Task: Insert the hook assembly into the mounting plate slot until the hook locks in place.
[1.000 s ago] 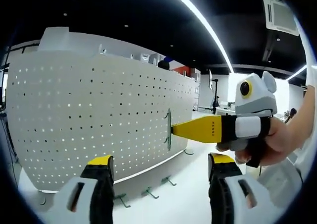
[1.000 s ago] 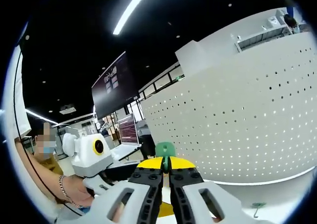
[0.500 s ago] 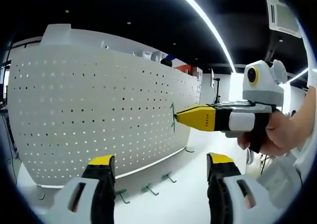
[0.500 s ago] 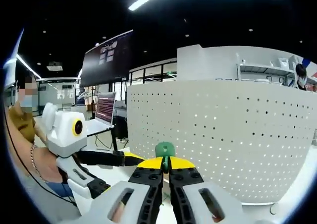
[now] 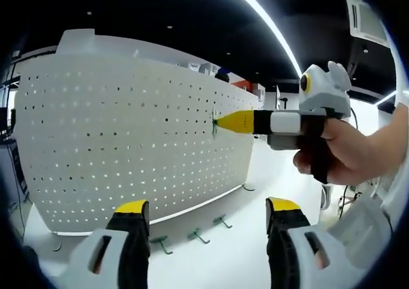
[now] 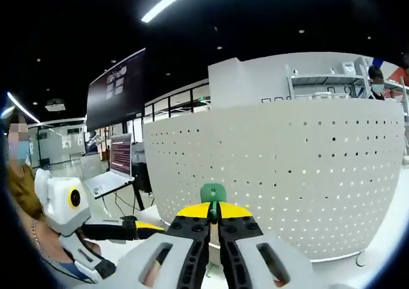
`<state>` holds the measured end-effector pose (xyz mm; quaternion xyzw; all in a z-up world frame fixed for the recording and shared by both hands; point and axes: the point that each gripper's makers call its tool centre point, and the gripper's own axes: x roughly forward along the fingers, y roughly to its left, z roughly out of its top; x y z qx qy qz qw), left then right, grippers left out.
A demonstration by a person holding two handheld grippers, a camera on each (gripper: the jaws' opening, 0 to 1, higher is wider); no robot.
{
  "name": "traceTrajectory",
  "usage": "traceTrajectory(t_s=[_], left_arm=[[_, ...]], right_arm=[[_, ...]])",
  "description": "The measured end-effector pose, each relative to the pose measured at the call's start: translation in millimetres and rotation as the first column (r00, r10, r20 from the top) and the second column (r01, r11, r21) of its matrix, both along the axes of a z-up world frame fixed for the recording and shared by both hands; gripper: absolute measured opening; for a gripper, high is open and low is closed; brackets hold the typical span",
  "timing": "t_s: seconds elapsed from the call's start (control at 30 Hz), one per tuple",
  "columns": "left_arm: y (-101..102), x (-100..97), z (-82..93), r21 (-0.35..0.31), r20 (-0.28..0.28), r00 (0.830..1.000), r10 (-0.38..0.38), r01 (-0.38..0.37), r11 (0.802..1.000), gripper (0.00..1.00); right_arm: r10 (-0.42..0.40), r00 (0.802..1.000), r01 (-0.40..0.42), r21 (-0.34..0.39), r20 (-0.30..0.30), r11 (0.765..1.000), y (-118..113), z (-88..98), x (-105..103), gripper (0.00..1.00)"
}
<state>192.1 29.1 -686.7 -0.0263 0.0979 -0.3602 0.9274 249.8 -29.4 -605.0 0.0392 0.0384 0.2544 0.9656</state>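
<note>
Holding the green hook [image 6: 213, 192] pinched between closed jaws, my right gripper [image 6: 213, 223] points it at the white perforated board [image 6: 281, 174], which is the mounting plate. In the left gripper view, that same gripper [image 5: 220, 121] comes in from the right with its yellow tips right at the board's face [image 5: 128, 142], and the hook [image 5: 214, 126] shows as a thin green sliver between tip and board. I judge the tip is at or touching a hole, but I cannot tell whether the hook has entered it.

I hold the tool roughly square to the panel, I think so that the hook's prongs can go straight into the holes. The person's hand [image 5: 342, 151] is wrapped around the handle behind it.

My left gripper [image 5: 201, 215] hangs back with its jaws apart and nothing between them. Kept low and away from the board, it gives a side-on look at the insertion point. In the right gripper view it shows low on the left [image 6: 137, 226].

Spare green hooks [image 5: 195, 236] lie on the white tabletop [image 5: 243, 257] along the foot of the board, ready for later.

Of writing, a dark wall screen [image 6: 115, 91] carries pale marks too small to read, and I see no legible label on the tools.
</note>
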Motion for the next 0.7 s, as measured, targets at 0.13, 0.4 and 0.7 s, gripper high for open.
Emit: traceTrajectory(t_s=[0.13, 0.4, 0.7], left_arm=[[-1, -4.4, -5.2, 0.019, -0.001, 1.0, -0.012, 0.012, 1.0, 0.76], [1, -9.6, -11.1, 0.017, -0.015, 1.0, -0.015, 0.015, 1.0, 0.76], [4, -13.2, -13.9, 0.002, -0.017, 1.0, -0.01, 0.01, 1.0, 0.76]], right_arm=[[-0.022, 1.0, 0.022, 0.023, 0.013, 1.0, 0, 10.1, 11, 0.0], [-0.055, 0.998, 0.053, 0.051, 0.032, 0.997, 2, 24.4, 31, 0.0], [-0.076, 0.995, 0.071, 0.079, 0.062, 0.994, 5, 42.3, 46, 0.0]])
